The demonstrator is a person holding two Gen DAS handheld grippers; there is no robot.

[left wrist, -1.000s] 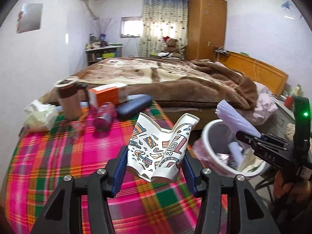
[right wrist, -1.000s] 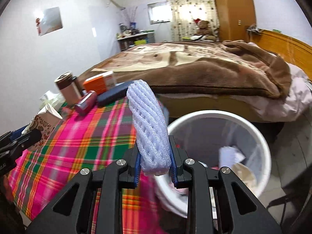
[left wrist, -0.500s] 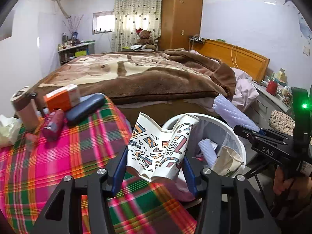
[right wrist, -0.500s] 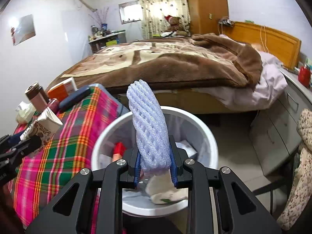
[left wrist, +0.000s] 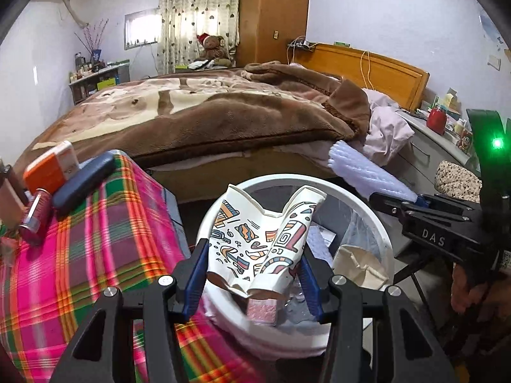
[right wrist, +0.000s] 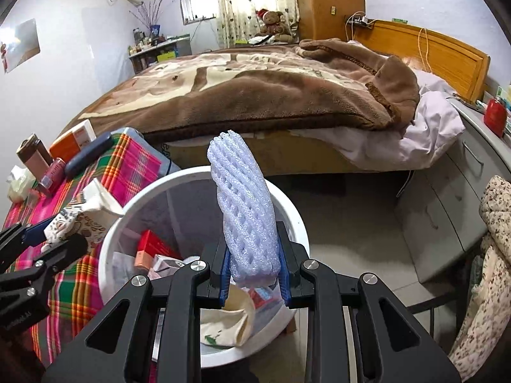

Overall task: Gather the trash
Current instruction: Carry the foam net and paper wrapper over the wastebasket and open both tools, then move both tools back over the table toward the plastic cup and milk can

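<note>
— Listing item one: left gripper (left wrist: 252,274)?
— Clamped on crushed patterned paper cup (left wrist: 258,242), above white bin (left wrist: 380,223).
— Item two: right gripper (right wrist: 254,274)?
— Pinching foam net sleeve (right wrist: 244,210) over same bin; contents blurred, possibly cartons.

walls: pale lilac | bed (left wrist: 223,111): brown blanket | wardrobe (left wrist: 271,16): wooden | window (left wrist: 140,30): bright
</note>
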